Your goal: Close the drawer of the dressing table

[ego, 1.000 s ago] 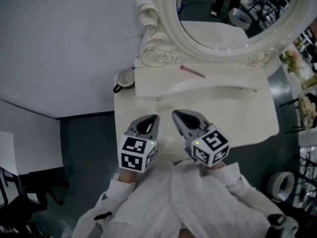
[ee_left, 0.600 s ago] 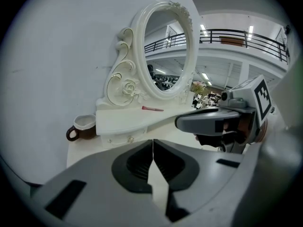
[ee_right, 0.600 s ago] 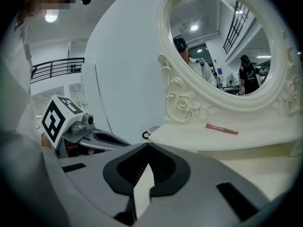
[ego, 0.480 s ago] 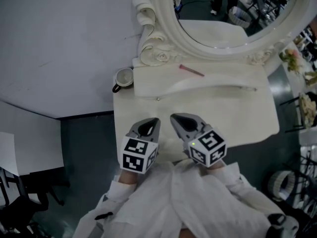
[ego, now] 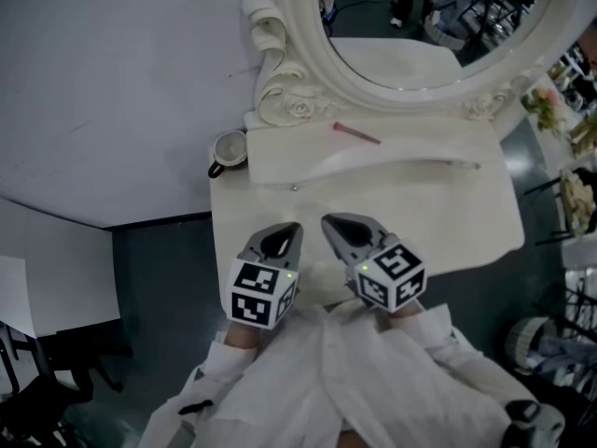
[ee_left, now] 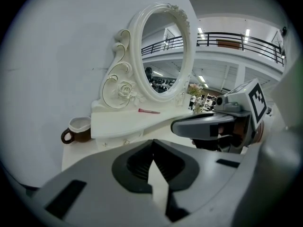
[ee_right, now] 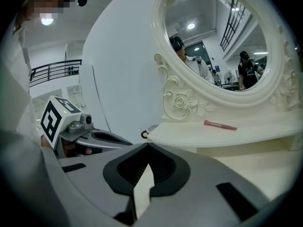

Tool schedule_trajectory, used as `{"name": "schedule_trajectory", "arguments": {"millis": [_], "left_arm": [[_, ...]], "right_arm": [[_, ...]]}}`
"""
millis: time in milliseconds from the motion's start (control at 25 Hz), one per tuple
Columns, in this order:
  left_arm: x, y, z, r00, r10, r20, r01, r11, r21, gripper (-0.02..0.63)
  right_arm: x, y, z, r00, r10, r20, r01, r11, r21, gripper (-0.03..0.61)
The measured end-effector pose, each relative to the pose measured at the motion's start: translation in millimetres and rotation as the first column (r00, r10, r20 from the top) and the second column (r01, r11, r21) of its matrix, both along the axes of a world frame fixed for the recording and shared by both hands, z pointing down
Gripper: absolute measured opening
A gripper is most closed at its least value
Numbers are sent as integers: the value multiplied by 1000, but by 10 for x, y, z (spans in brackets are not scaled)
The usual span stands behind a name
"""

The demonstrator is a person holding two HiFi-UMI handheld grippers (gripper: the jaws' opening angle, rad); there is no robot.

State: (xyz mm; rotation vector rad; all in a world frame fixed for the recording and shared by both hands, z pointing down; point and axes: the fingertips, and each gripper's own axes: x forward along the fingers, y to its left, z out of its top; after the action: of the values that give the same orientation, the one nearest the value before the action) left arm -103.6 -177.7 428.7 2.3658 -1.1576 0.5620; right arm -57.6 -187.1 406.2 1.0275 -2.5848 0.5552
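The white dressing table [ego: 448,231] stands against the wall under an oval mirror [ego: 410,26]. Its raised shelf [ego: 280,152] has a small knob [ego: 295,188] on the front below it, and two such knobs [ee_left: 105,143] show in the left gripper view. Those little drawer fronts look flush, and no pulled-out drawer shows in any view. My left gripper [ego: 293,224] [ee_left: 152,141] and right gripper [ego: 326,218] [ee_right: 147,145] hover side by side over the table's near edge. Both are shut with nothing between the jaws and touch nothing.
A pink stick [ego: 356,134] lies on the raised shelf. A brown-and-white cup [ego: 229,148] sits at the table's far left corner. A dark chair [ego: 37,353] stands on the floor to the left, and shelving and clutter [ego: 574,157] crowd the right.
Both grippers have stayed where they were, shut. Only the head view has shifted slightly.
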Motion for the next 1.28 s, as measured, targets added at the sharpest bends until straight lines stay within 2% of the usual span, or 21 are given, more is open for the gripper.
{"name": "schedule_trajectory", "arguments": {"millis": [480,1280], "left_arm": [[33,9,8,999,32,-4,-32,999,-3,8],[-1,-28,42,999,28,-20,-29,999,-17,8]], "right_arm": [[16,-6,-4,1000,18,1,-18,1000,-6,8],[-38,13,61,1000,0,12,1,999,-41,6]]}}
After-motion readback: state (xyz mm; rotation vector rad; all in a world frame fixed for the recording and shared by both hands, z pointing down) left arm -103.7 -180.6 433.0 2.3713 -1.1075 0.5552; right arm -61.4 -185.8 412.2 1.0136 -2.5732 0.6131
